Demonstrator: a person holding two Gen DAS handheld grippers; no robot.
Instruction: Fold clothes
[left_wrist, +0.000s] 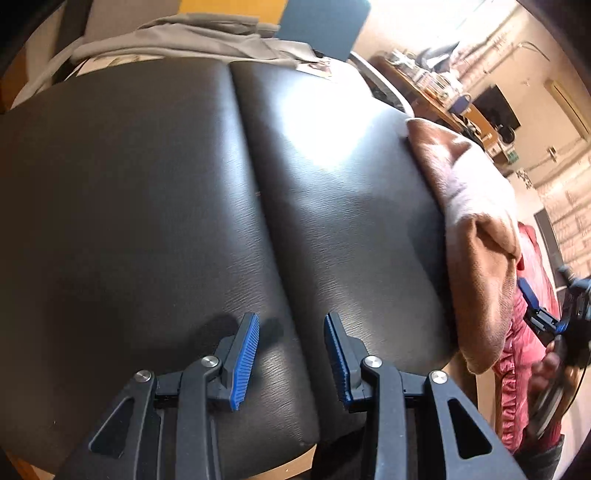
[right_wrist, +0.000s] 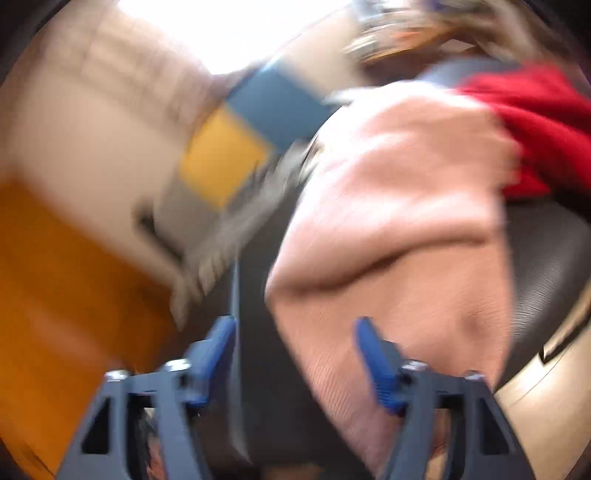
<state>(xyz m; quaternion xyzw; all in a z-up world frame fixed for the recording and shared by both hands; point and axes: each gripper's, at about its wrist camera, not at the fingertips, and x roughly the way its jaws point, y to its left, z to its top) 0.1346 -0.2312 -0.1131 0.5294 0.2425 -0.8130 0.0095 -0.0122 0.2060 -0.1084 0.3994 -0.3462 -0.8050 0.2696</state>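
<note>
Left gripper (left_wrist: 291, 360): jaws parted wide, nothing between them, hovering over the near end of the black cushioned surface (left_wrist: 147, 206). Right gripper (right_wrist: 295, 354): jaws likewise spread and empty; that view is motion-blurred. Pink garment (left_wrist: 476, 236) lies bunched at the cushion's right edge, draping over it. Grey garment (left_wrist: 177, 37) rests at the cushion's far end. Red cloth (right_wrist: 535, 122) lies beyond the pink garment.

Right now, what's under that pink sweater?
The pink sweater lies on the black padded surface, draping over its edge. Anything beneath its folds is covered.
</note>
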